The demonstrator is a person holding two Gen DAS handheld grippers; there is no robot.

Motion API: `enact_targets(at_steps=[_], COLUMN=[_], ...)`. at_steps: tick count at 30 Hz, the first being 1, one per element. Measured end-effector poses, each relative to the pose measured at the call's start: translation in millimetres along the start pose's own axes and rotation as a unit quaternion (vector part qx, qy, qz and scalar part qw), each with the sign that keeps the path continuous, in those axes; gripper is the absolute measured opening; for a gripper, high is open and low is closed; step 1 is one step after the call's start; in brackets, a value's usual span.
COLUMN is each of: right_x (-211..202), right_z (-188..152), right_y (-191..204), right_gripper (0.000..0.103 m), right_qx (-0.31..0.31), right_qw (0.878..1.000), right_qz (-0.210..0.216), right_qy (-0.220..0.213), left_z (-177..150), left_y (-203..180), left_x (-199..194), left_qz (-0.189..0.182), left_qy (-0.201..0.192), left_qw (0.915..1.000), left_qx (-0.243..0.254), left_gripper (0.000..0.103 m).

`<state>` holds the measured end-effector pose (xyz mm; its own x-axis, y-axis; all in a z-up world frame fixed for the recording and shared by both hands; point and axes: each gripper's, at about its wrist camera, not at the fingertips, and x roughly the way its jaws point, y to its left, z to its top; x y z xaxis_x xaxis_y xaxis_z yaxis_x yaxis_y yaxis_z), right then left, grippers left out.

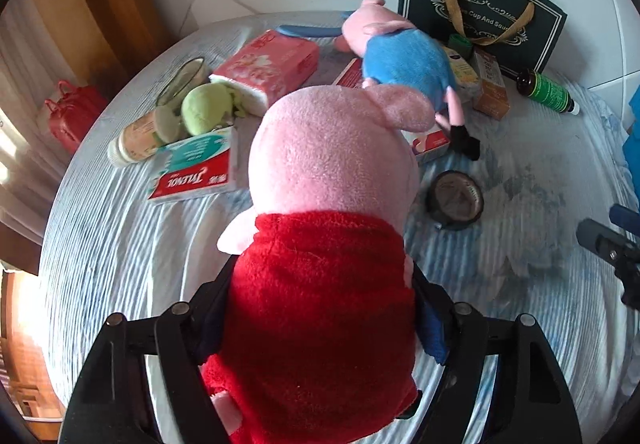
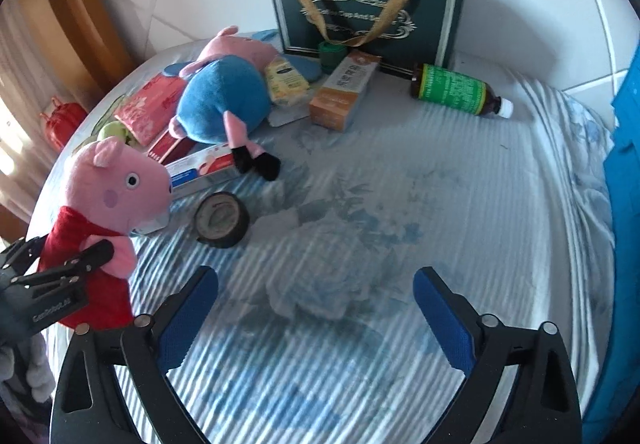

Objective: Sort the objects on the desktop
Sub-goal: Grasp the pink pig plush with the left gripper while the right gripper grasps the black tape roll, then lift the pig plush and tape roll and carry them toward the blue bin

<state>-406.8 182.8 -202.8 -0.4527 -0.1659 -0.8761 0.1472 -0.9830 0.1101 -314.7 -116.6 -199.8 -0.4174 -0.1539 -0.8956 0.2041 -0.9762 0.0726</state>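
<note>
1. Fingers of the left gripper (image 1: 320, 328) clamp the red-dressed pig plush (image 1: 324, 244) at its body, holding it upright over the striped tablecloth (image 1: 120, 244).
2. Right gripper (image 2: 316, 308) has its blue pads (image 2: 444, 320) wide apart over bare cloth, nothing between them.
3. Just beyond the held plush lies a black tape roll (image 2: 222, 220).
4. Farther behind the plush lies the blue-dressed pig plush (image 2: 224, 104) on flat boxes, near a dark green gift bag (image 2: 364, 4).
</note>
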Motion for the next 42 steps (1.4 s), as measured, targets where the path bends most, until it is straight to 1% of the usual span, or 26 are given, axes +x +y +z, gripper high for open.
enact_targets(at_steps=[1, 2, 6, 8, 13, 18, 19, 20, 21, 24, 26, 28, 29, 30, 31, 33, 36, 37, 38, 39, 40, 42], right_x=[6, 13, 40, 52, 84, 111, 116, 115, 113, 95, 71, 42, 26, 11, -5, -34, -68, -75, -83, -85, -89, -86], right_z=[0, 0, 5, 9, 21, 23, 22, 21, 20, 17, 16, 14, 13, 13, 12, 13, 8, 2, -2, -10, -22, -40], right_y=[8, 16, 43, 54, 69, 78, 79, 82, 84, 84, 80, 75, 73, 70, 68, 66, 59, 56, 50, 47, 45, 37], right_gripper=[0.081, 0.079, 0.079, 0.079, 0.079, 0.079, 0.074, 0.056, 0.056, 0.056, 0.056, 0.056, 0.056, 0.056, 0.056, 0.056, 0.056, 0.056, 0.056, 0.056, 0.056, 0.056], right_qx=[-0.007, -0.014, -0.034, -0.043, -0.053, -0.06, -0.062, -0.072, -0.075, -0.077, -0.072, -0.07, -0.07, -0.07, -0.068, -0.064, -0.055, -0.051, -0.045, -0.041, -0.039, -0.032], right_qw=[1.0, 1.0, 0.999, 0.998, 0.997, 0.996, 0.996, 0.996, 0.996, 0.997, 0.997, 0.997, 0.997, 0.996, 0.996, 0.994, 0.993, 0.994, 0.994, 0.995, 0.996, 0.998], right_qz=[0.008, 0.014, 0.033, 0.034, 0.026, 0.023, 0.021, 0.014, 0.016, 0.012, 0.018, 0.021, 0.02, 0.018, 0.016, 0.008, -0.009, -0.011, -0.009, -0.006, -0.006, -0.009], right_qy=[0.002, 0.007, 0.021, 0.025, 0.04, 0.059, 0.064, 0.055, 0.052, 0.029, 0.007, -0.019, -0.034, -0.049, -0.062, -0.086, -0.102, -0.1, -0.095, -0.089, -0.081, -0.062], left_z=[-3, -5, -2, 3, 19, 21, 20, 20, 19, 18, 17, 17, 16, 14, 15, 12, 1, -5, -12, -20, -29, -46], left_y=[5, 7, 9, 7, 5, 4, 4, 4, 4, 3, 0, -6, -9, -13, -18, -25, -31, -31, -29, -27, -22, -19], left_x=[2, 6, 27, 33, 41, 41, 41, 39, 37, 22, 6, -15, -26, -40, -52, -72, -94, -98, -99, -98, -96, -89], left_qz=[0.003, 0.003, -0.002, 0.001, -0.008, -0.011, -0.012, -0.013, -0.016, -0.021, -0.026, -0.034, -0.04, -0.046, -0.053, -0.064, -0.072, -0.078, -0.083, -0.081, -0.074, -0.068], left_qy=[0.004, 0.007, 0.016, 0.007, 0.0, -0.008, -0.01, -0.011, -0.014, -0.027, -0.043, -0.062, -0.073, -0.087, -0.1, -0.112, -0.118, -0.112, -0.103, -0.092, -0.085, -0.064], left_qw=[1.0, 0.9999, 0.9996, 0.9997, 0.9998, 0.9997, 0.9997, 0.9996, 0.9996, 0.9992, 0.9986, 0.9974, 0.9965, 0.9951, 0.9936, 0.9916, 0.9903, 0.9905, 0.9912, 0.9924, 0.9936, 0.9956], left_qx=[-0.004, -0.008, -0.022, -0.022, -0.02, -0.018, -0.019, -0.02, -0.022, -0.021, -0.016, -0.011, -0.008, -0.003, 0.003, 0.012, 0.014, 0.014, 0.015, 0.012, 0.009, 0.011], left_gripper=[0.076, 0.076, 0.076, 0.077, 0.077, 0.077, 0.077, 0.076, 0.075, 0.075, 0.074, 0.071, 0.065, 0.056, 0.054, 0.053, 0.054, 0.055, 0.066, 0.08, 0.082, 0.082])
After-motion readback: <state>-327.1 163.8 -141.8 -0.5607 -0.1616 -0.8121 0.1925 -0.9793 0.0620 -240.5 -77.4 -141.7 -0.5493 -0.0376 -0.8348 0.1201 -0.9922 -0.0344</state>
